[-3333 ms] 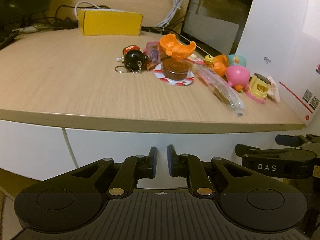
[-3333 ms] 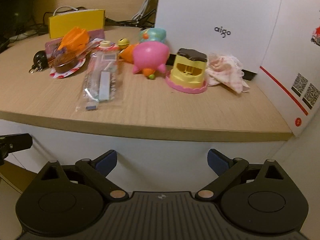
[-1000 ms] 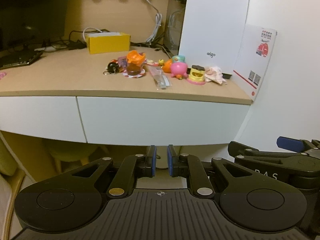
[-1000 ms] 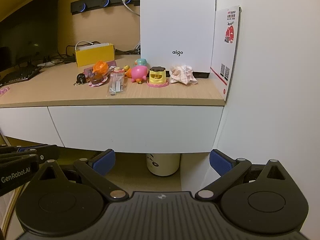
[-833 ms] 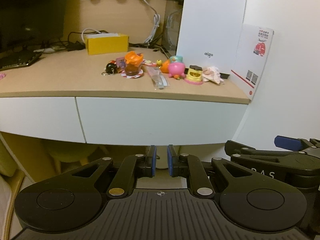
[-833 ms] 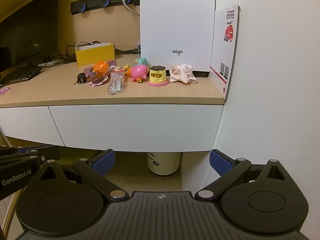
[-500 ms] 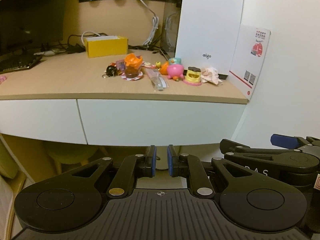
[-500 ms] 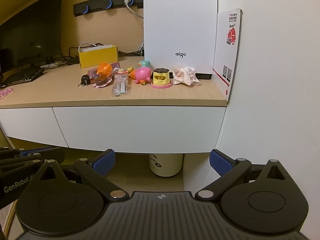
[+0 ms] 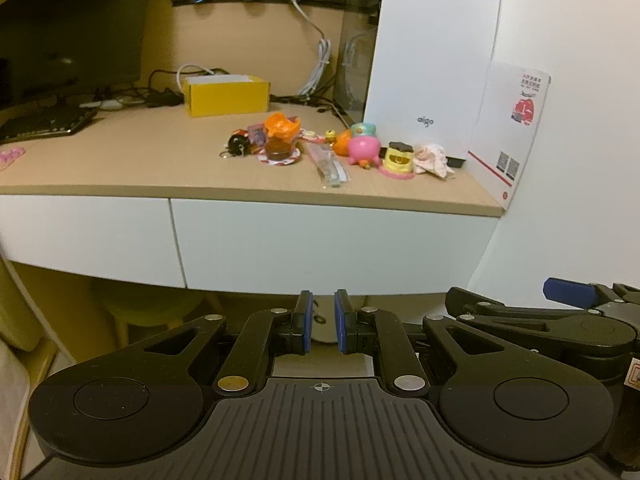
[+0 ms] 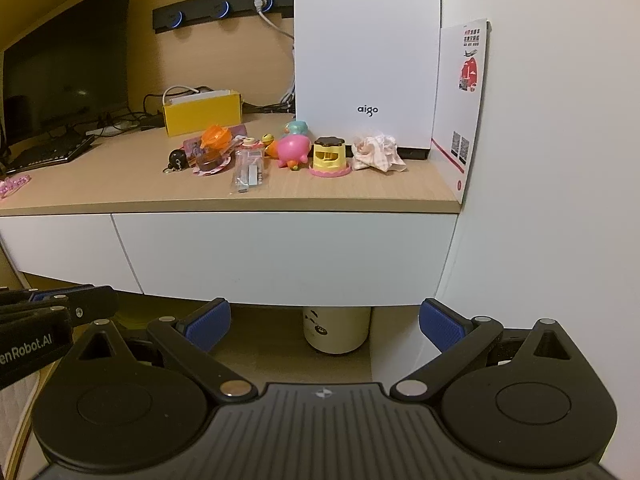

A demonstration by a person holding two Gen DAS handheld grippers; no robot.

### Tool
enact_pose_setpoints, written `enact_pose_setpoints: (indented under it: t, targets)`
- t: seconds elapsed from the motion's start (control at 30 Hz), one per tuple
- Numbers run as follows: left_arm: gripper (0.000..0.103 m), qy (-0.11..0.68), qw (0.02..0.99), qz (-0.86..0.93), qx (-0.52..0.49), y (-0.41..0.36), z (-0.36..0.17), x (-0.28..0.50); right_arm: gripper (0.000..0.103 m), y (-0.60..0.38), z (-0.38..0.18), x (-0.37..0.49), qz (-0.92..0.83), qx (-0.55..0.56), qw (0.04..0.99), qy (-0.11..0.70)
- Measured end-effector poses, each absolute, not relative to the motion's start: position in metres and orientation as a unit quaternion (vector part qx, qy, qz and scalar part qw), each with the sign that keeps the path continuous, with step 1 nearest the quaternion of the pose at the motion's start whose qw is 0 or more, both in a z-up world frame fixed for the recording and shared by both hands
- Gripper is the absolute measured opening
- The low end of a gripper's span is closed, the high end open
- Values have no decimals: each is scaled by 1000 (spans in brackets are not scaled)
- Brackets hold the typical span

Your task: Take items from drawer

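Both grippers, left (image 9: 321, 322) nearly closed, right (image 10: 324, 322) wide apart, have backed off; drawer (image 10: 280, 256) now fills mid-frame.

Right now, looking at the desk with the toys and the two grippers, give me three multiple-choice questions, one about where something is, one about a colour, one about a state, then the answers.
1. Where does the crumpled cloth lie?
A. In front of the white box, right of the yellow toy
B. Inside the yellow box
C. On the floor under the desk

2. What colour is the round toy with little feet?
A. Green
B. Pink
C. Black

3. How do the grippers stand?
A. Both wide open
B. Left gripper nearly closed and empty, right gripper wide open
C. Left holding a toy, right closed

Answers: 1 A, the cloth sits at the foot of the white box beside the yellow toy. 2 B, its body is bright pink. 3 B, only a narrow empty gap shows between the left pads, while the right pads stand far apart.
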State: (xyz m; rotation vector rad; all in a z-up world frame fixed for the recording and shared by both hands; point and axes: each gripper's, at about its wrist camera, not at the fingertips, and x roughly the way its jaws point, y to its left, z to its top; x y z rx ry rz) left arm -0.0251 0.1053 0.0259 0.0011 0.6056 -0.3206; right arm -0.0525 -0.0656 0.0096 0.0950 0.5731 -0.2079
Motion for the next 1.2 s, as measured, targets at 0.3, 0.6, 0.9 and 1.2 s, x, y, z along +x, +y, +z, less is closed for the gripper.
enact_pose_setpoints:
  t: [0.3, 0.6, 0.9, 1.2]
  targets:
    - [14, 296, 942, -155, -2, 108, 26, -26, 101, -63, 7, -55, -99, 45, 952, 286]
    - [14, 304, 939, -161, 1, 106, 22, -23, 101, -63, 6, -56, -102, 45, 953, 283]
    - [14, 309, 936, -167, 5, 101, 20, -21, 101, -66, 5, -56, -106, 50, 951, 285]
    - [14, 314, 935, -166, 3, 100, 22, -19, 101, -70, 5, -56, -109, 55, 950, 287]
